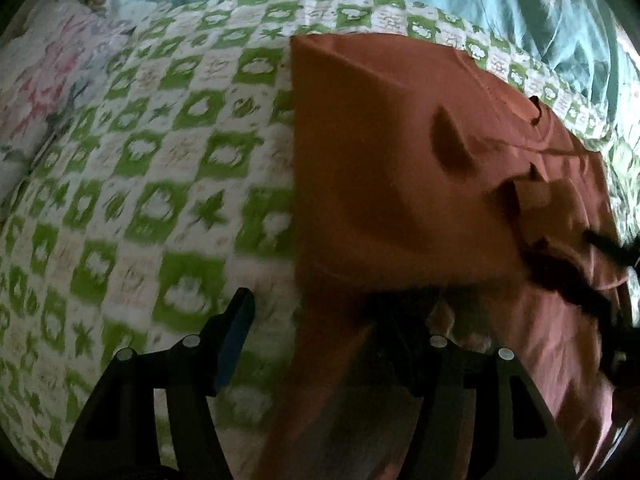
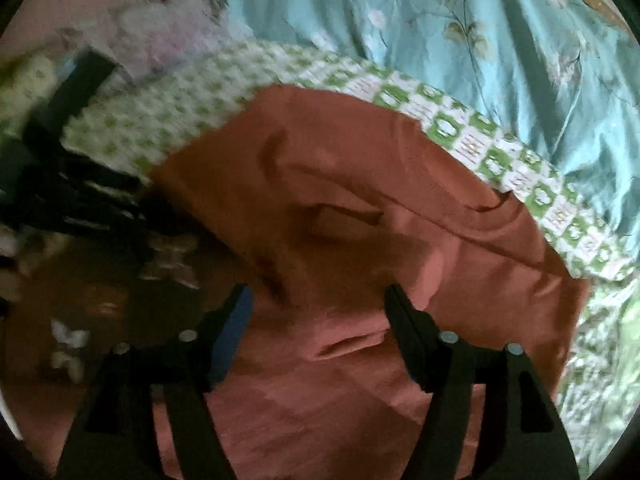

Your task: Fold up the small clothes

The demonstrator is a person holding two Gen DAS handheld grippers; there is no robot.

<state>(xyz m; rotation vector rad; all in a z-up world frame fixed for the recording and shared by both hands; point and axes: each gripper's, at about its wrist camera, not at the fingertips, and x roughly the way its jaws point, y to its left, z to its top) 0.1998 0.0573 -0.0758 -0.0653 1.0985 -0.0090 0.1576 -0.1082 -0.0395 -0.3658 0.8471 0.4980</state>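
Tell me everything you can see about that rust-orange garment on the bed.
The rust-orange garment looks like soft matte knit, plain, with a stitched seam running across it. It lies partly folded and rumpled on the green-and-white checkered quilt, with raised creases and a loose flap near its middle. A turquoise floral sheet lies beyond it. The right gripper hangs over it with jaws apart, no pinch visible; the left gripper straddles its edge, one finger hidden in blur.
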